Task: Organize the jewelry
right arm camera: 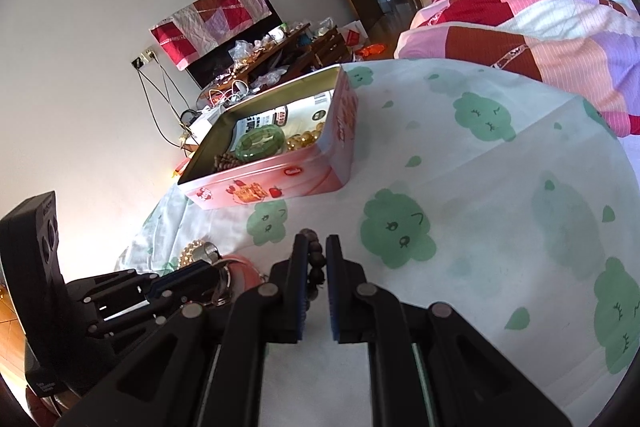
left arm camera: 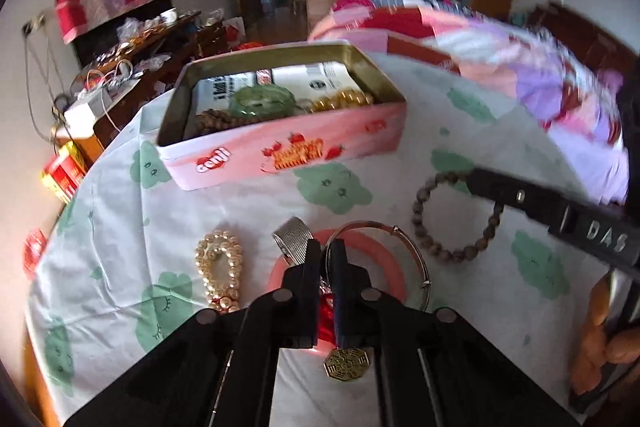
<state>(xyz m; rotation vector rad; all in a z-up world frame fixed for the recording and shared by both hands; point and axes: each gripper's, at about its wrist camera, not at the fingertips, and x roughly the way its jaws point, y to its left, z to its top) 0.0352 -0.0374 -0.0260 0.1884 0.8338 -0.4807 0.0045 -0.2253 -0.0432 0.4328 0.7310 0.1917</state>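
Between right jaws, wooden bead bracelet [right arm camera: 316, 263]

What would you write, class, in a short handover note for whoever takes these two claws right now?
Left claw: shut on the thin silver bangle, which overlaps the pink bangle; a red cord with a brass charm hangs below.
Right claw: shut on the brown bead bracelet.
Done: the pink tin already holds a green bangle, gold beads and brown beads.
Left: gold bead bracelet, silver mesh ring, pink bangle and both held pieces, all on the cloth.
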